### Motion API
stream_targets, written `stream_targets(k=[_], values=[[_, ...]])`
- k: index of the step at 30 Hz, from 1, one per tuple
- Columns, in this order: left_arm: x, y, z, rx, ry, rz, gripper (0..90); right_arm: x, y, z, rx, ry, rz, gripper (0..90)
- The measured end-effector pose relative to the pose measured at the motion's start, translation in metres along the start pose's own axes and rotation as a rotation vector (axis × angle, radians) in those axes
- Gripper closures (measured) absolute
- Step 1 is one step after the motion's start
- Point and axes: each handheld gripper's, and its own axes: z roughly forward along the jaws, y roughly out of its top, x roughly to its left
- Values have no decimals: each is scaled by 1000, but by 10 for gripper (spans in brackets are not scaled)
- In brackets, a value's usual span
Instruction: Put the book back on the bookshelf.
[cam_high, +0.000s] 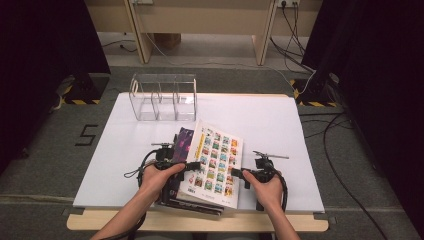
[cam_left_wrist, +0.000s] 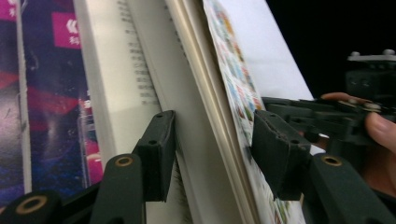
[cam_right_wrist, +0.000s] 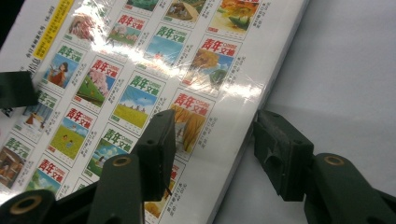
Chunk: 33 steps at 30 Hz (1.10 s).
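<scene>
1. The counter (cam_high: 280, 120), covered in white, is carrying everything; the places below are given relative to the magazine with the grid of small pictures.
2. That magazine (cam_high: 214, 165) is sitting at the counter's near edge, tilted up on top of a stack of other magazines (cam_high: 181, 145), whose purple cover is showing just to its left.
3. A clear divided organiser (cam_high: 164, 97) is standing well beyond the magazine, towards the far left of the counter.
4. The left hand-held gripper (cam_left_wrist: 212, 154) is reaching in at the magazine's left edge. Its jaws are standing apart around the raised edge of pages, one jaw on the white inner pages, the other on the picture cover; whether the pads are pressing cannot be told.
5. The right hand-held gripper (cam_right_wrist: 215, 154) is sitting at the magazine's right edge, jaws open, one over the picture cover and the other over the bare counter, with the edge lying between them.
</scene>
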Motion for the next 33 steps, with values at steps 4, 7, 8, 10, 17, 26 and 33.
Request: stream_targets(k=[4, 7, 8, 10, 17, 26, 33], values=[[-5, 3, -12, -28, -21, 22, 520, 1, 0, 0, 1, -7, -2, 478], [-2, -5, -11, -23, -66, -39, 522, 2, 0, 0, 6, -11, -4, 476], [-3, -8, -10, -13, -81, -55, 521, 2, 0, 0, 5, -12, -5, 476], [-5, -12, -7, 8, -114, -55, 520, 2, 0, 0, 2, -15, -10, 474], [-5, -12, 4, 41, -134, -68, 514, 4, 1, 0, 10, -22, -14, 468], [-4, -9, 5, 49, -90, -24, 671, 1, 0, 1, 6, -4, -5, 463], [4, -11, 9, 64, -74, -44, 580, 2, 2, 1, 17, -9, -7, 453]])
